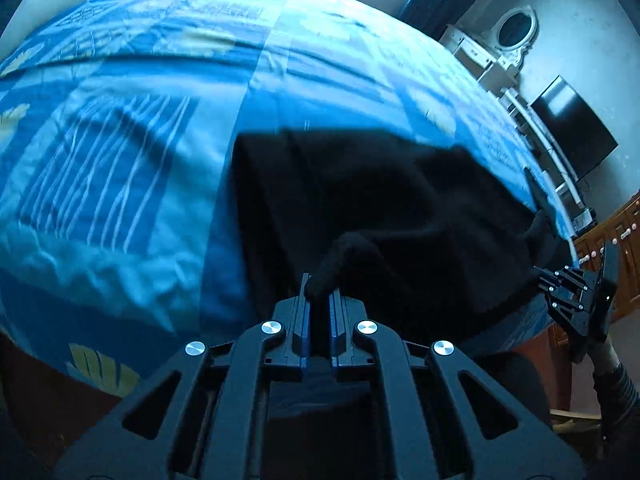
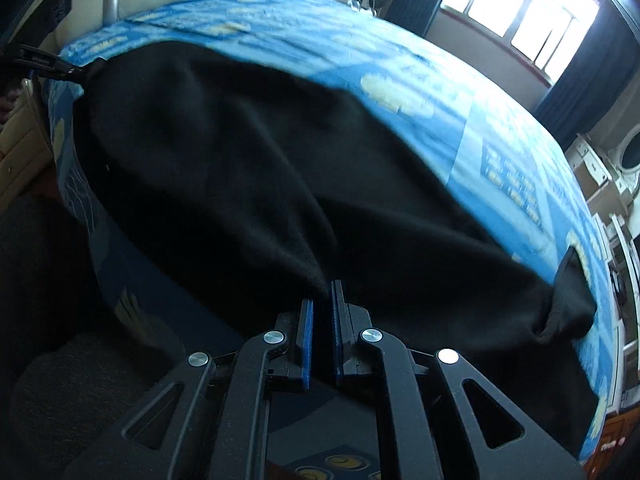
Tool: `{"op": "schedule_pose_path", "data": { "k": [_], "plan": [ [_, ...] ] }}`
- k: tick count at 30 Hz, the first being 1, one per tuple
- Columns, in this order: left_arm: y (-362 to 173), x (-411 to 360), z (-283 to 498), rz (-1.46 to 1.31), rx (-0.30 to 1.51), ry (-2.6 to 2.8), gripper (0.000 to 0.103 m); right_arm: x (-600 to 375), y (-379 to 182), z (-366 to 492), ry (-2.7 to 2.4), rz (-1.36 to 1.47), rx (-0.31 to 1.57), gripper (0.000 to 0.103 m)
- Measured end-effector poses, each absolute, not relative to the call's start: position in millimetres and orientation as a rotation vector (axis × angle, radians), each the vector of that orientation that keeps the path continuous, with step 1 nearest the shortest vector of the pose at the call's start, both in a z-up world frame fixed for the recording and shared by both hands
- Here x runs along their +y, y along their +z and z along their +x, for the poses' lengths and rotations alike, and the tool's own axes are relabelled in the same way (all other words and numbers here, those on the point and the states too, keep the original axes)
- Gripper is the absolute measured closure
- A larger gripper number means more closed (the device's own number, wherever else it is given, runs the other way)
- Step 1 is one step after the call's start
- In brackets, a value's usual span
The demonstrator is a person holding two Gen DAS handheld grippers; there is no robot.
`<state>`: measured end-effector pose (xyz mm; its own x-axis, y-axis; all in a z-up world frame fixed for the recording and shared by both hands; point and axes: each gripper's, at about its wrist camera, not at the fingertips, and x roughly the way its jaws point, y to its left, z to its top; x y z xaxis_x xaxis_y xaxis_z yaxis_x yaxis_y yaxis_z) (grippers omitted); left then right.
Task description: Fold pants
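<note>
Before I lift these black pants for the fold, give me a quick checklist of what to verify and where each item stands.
1. Left tongs pinch a bunch of the black fleece pants: ok.
2. Right tongs closed on the pants' near edge: ok, though only a thin bit of cloth shows between the fingers.
3. Pants resting on the blue patterned bedspread: ok.
4. Cloth lies flat: not ok, ridges run across it.
5. Far edge lies straight: cannot tell.
</note>
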<state>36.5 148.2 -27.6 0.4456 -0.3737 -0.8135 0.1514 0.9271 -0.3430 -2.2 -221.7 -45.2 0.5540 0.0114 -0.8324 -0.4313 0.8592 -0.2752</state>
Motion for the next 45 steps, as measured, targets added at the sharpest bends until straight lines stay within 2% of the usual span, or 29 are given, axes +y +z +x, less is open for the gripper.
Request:
{"op": "schedule_pose_path", "data": {
  "k": [2,3,4,5,6,7,9,12,17,29,31,32,33,34,36,38,45],
  "plan": [
    [-30.8,149.3,30.6,-0.232,1.071,-0.321,0.094,-224.0,-43.0,-1.0,0.269,-0.458,0.962,0.092],
    [-30.2,152.8,27.6,-0.249,1.073,-0.312,0.09,-226.8,-39.1,0.2,0.267,-0.425,0.976,0.087],
    [-29.0,155.9,24.0,-0.267,1.07,-0.306,0.085,-230.9,-33.7,-0.3,0.271,-0.38,0.985,0.074],
    [-26.0,162.1,16.8,-0.302,1.056,-0.307,0.072,-234.8,-30.4,-1.4,0.275,-0.343,0.99,0.066],
    [-23.1,166.9,11.8,-0.329,1.043,-0.307,0.061,-243.1,-25.4,-3.1,0.275,-0.267,0.998,0.053],
    [-20.1,170.2,6.9,-0.357,1.03,-0.305,0.057,-250.3,-22.2,-4.6,0.277,-0.199,1.001,0.048],
    [-15.3,172.2,-0.8,-0.419,1.011,-0.319,0.044,-274.2,-18.1,-3.6,0.293,0.039,1.037,0.047],
    [-15.8,163.5,-0.1,-0.478,1.018,-0.318,0.04,-302.0,-24.0,-2.8,0.3,0.337,1.075,0.047],
    [-36.4,150.0,14.7,-0.522,1.072,-0.283,0.04,-324.4,-49.2,1.8,0.289,0.703,1.102,0.047],
    [-47.8,153.5,29.4,-0.598,1.078,-0.223,0.04,-334.5,-74.1,14.7,0.237,1.035,1.033,0.044],
    [-49.9,151.5,30.2,-0.573,1.087,-0.205,0.045,-332.7,-73.1,17.2,0.213,1.021,1.036,0.057],
    [-49.9,150.2,30.3,-0.552,1.091,-0.193,0.052,-330.9,-71.4,17.2,0.198,0.998,1.041,0.064],
    [-49.4,149.3,30.2,-0.528,1.094,-0.18,0.061,-329.8,-70.4,17.7,0.18,0.959,1.049,0.08],
    [-48.9,148.6,30.1,-0.506,1.094,-0.165,0.065,-328.7,-69.0,17.6,0.166,0.925,1.054,0.093],
    [-48.8,150.4,28.8,-0.48,1.105,-0.136,0.08,-326.5,-65.6,14.8,0.153,0.899,1.05,0.095],
    [-49.7,156.4,25.8,-0.506,1.1,-0.141,0.085,-324.0,-60.8,10.6,0.148,0.881,1.048,0.096],
    [-58.9,161.1,17.5,-0.477,1.095,-0.166,0.085,-329.4,-79.7,8.9,0.15,0.889,1.087,0.096]
  ]
}}
